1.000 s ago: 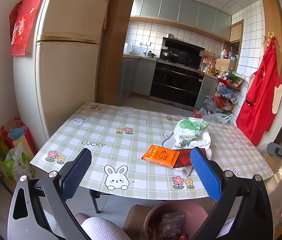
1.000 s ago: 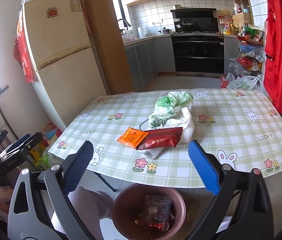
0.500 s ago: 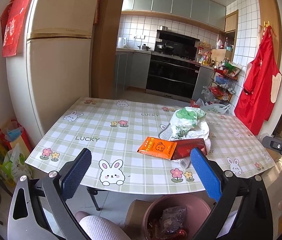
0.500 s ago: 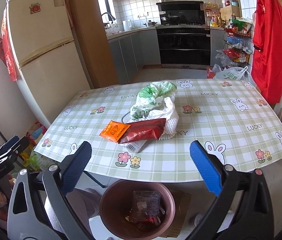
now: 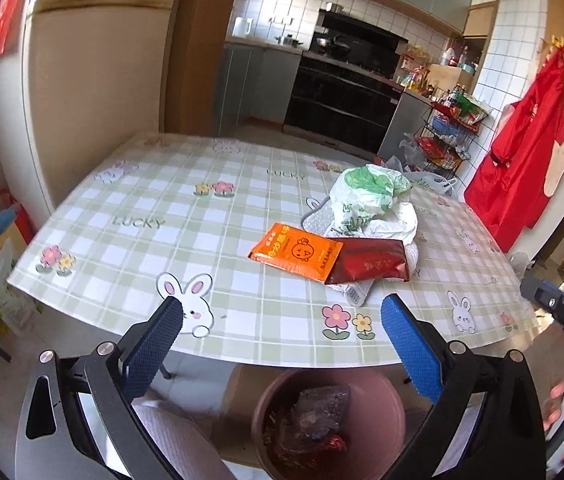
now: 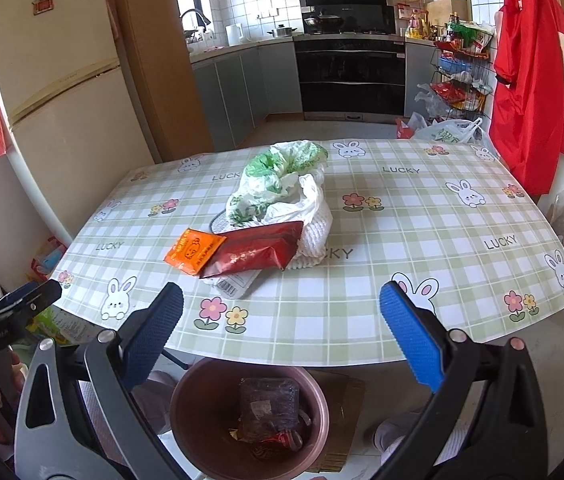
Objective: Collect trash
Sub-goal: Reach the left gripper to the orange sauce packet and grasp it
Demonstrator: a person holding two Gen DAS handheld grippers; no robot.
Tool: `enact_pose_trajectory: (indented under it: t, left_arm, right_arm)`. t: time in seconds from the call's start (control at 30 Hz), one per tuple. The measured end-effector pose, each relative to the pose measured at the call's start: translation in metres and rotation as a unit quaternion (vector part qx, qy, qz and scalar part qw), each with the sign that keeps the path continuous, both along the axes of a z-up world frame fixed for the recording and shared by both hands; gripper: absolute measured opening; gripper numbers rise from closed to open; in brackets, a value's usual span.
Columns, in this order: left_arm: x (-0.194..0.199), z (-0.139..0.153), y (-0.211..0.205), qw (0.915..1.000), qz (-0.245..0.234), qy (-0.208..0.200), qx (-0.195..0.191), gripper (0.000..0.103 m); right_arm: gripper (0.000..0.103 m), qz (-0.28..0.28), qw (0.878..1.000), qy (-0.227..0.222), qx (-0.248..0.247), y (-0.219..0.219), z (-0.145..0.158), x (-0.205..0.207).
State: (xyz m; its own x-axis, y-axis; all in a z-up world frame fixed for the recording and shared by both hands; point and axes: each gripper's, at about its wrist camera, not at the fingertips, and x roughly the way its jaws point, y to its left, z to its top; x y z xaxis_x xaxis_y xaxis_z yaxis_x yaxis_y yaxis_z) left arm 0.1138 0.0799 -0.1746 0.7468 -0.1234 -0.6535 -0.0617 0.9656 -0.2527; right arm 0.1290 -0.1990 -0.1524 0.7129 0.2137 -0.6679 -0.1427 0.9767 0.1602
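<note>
A heap of trash lies mid-table: an orange packet (image 5: 295, 252) (image 6: 194, 249), a dark red wrapper (image 5: 369, 266) (image 6: 256, 251) overlapping it, a crumpled green-and-white plastic bag (image 5: 365, 196) (image 6: 272, 180), and a white wrapper (image 6: 315, 232) beneath. A pink bin (image 5: 377, 404) (image 6: 198, 396) with wrappers inside stands on the floor below the table's near edge. My left gripper (image 5: 282, 346) is open and empty, hovering near that edge. My right gripper (image 6: 282, 340) is open and empty above the bin.
The table (image 5: 142, 216) (image 6: 421, 216) wears a green check cloth with rabbits. A fridge (image 5: 94, 80) stands at the left, a red apron (image 6: 533, 76) hangs at the right, and a wire rack (image 6: 457, 72) with bags stands behind. Cardboard (image 6: 341, 400) lies by the bin.
Both grippers have come closer to the table and tilted down; the trash heap looks larger. Jaws stay open and nothing on the table has moved.
</note>
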Motion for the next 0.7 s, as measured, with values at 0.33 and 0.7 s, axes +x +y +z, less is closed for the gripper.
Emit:
enact_pose_trajectory:
  t: [0.33, 0.7]
  left_arm:
    - [0.076, -0.043, 0.017, 0.9777, 0.05, 0.078, -0.189, 0.094]
    - [0.15, -0.124, 0.031, 0.9231, 0.112, 0.149, -0.336, 0.081]
  right_arm:
    - [0.097, -0.004, 1.0, 0.016, -0.018, -0.005, -0.022, 0.051]
    - [0.097, 0.012, 0.998, 0.05, -0.029, 0.001, -0.061, 0.135]
